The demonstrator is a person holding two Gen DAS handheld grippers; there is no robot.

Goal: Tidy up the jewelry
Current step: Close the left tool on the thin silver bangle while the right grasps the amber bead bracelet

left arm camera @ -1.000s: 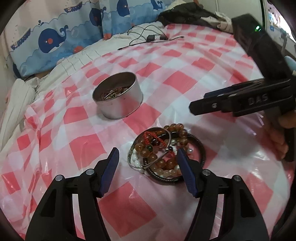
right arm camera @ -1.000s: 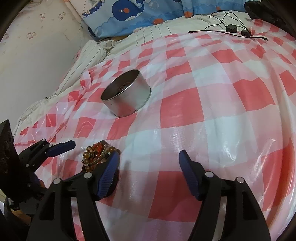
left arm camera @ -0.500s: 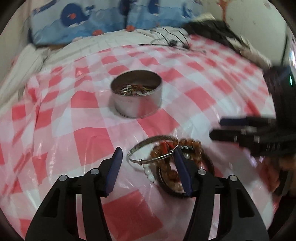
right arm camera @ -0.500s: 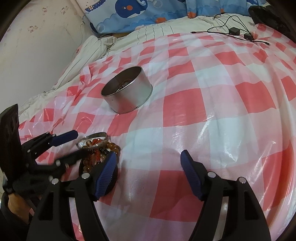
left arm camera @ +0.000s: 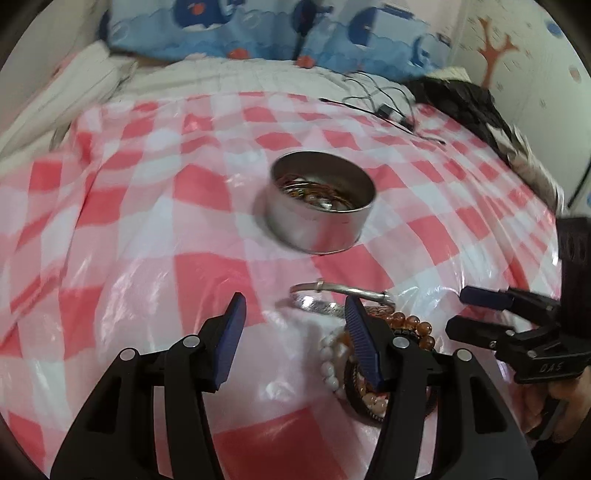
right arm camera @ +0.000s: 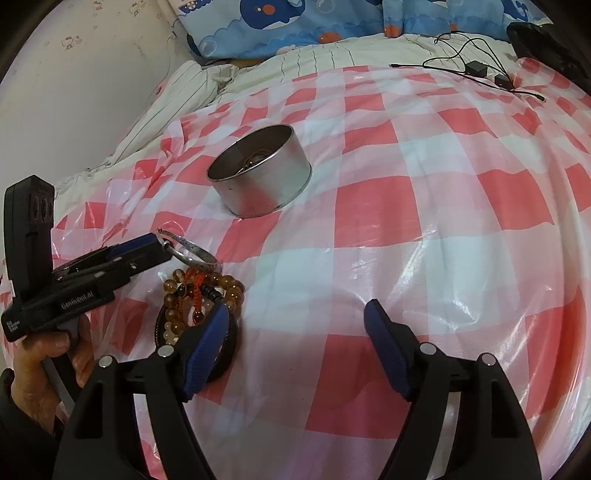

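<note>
A silver bangle (left arm camera: 332,304) lies tilted on the checked cloth, just off a pile of bead bracelets (left arm camera: 410,325) and between it and the round metal tin (left arm camera: 321,221) that holds other jewelry. My left gripper (left arm camera: 295,321) is open; its right finger overlaps the bangle's near side, and nothing is pinched between the pads. In the right wrist view the bangle (right arm camera: 192,253) rests against the tip of the left gripper (right arm camera: 159,249), above the bead pile (right arm camera: 203,291). My right gripper (right arm camera: 295,332) hovers beside the pile with its jaws opening and nothing between them.
The red and white plastic cloth (right arm camera: 406,221) covers a bed. Black cables with small adapters (right arm camera: 476,70) lie at the far edge by a dark garment (left arm camera: 461,99). Whale-print pillows (left arm camera: 258,29) and a striped sheet (right arm camera: 177,96) border the back and left. A hand (right arm camera: 44,365) holds the left gripper.
The silver bangle has come off the bead pile toward the tin. The left gripper rolled, shifted sideways and narrowed its jaws. The right gripper's jaws widened a little.
</note>
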